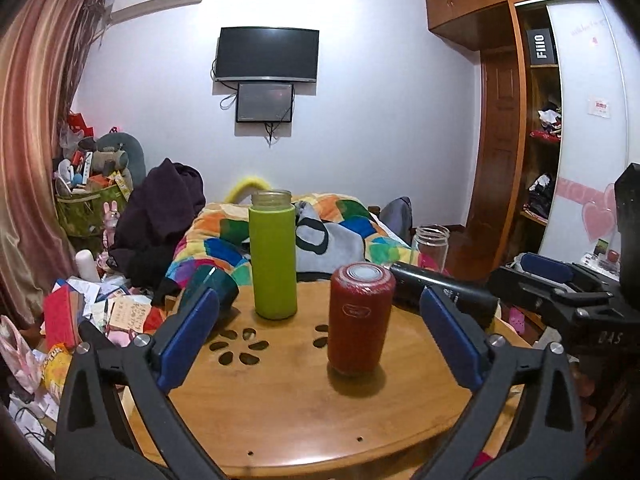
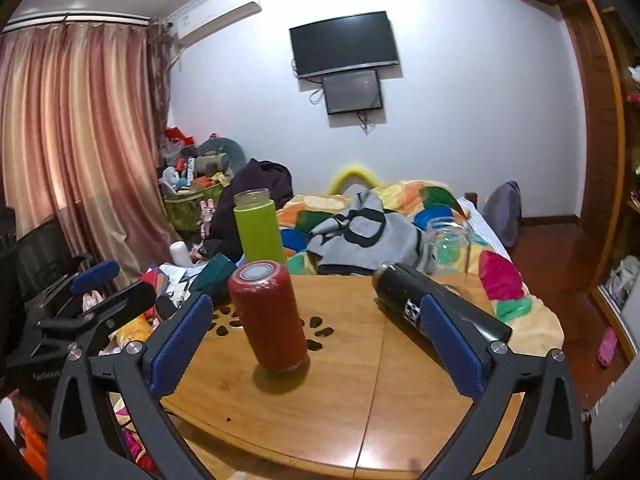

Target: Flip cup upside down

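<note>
A red cup [image 1: 358, 318] stands on the round wooden table [image 1: 304, 420], with a pale disc-shaped end facing up. It also shows in the right wrist view [image 2: 270, 314]. My left gripper [image 1: 320, 336] is open and empty, its blue pads either side of the red cup but nearer the camera. My right gripper [image 2: 316, 340] is open and empty, back from the red cup. A green bottle [image 1: 273, 254] stands upright behind it. A black bottle [image 2: 436, 306] lies on its side at the right. A dark teal cup [image 1: 212, 288] lies tipped at the table's left edge.
A clear glass jar [image 1: 430, 246] stands at the table's far right edge. A bed with a colourful blanket [image 1: 280, 236] lies behind the table. Clutter of papers and boxes [image 1: 92, 308] fills the floor at the left. A wardrobe [image 1: 520, 120] stands at the right.
</note>
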A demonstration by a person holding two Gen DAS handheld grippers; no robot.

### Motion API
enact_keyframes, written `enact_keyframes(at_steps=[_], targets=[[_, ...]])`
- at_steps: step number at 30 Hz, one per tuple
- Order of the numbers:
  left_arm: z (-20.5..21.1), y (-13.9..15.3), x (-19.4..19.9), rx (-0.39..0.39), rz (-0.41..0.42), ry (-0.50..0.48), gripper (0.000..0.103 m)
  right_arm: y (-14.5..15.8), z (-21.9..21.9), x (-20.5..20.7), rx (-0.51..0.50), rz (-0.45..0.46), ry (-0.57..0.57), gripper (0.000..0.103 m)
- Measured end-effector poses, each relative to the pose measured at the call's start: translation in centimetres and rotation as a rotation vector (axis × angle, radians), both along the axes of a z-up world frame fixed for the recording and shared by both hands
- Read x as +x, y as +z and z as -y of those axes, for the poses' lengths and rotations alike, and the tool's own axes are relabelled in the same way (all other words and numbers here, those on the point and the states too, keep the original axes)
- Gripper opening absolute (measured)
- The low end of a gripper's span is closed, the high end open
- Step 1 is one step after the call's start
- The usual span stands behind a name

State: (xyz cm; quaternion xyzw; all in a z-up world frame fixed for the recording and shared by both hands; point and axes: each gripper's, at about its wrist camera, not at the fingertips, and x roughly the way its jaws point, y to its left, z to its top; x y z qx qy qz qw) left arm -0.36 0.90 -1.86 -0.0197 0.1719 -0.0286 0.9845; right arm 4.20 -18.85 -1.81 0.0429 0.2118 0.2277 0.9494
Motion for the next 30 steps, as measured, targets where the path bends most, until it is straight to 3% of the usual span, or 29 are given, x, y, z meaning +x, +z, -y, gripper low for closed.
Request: enact_keyframes(at_steps=[12,30], targets=[[1.1,-0.5,-1.7,0.042,0.031,0.042,0.103,-0.2,0.8,-1.9,-0.035,0.036,-0.062,0.103],[1.6,-0.8,-2.2,0.051,0.043,0.049,0.103,0.0,0.3,-3.0,-0.07,0.071,-0.06,0.103]])
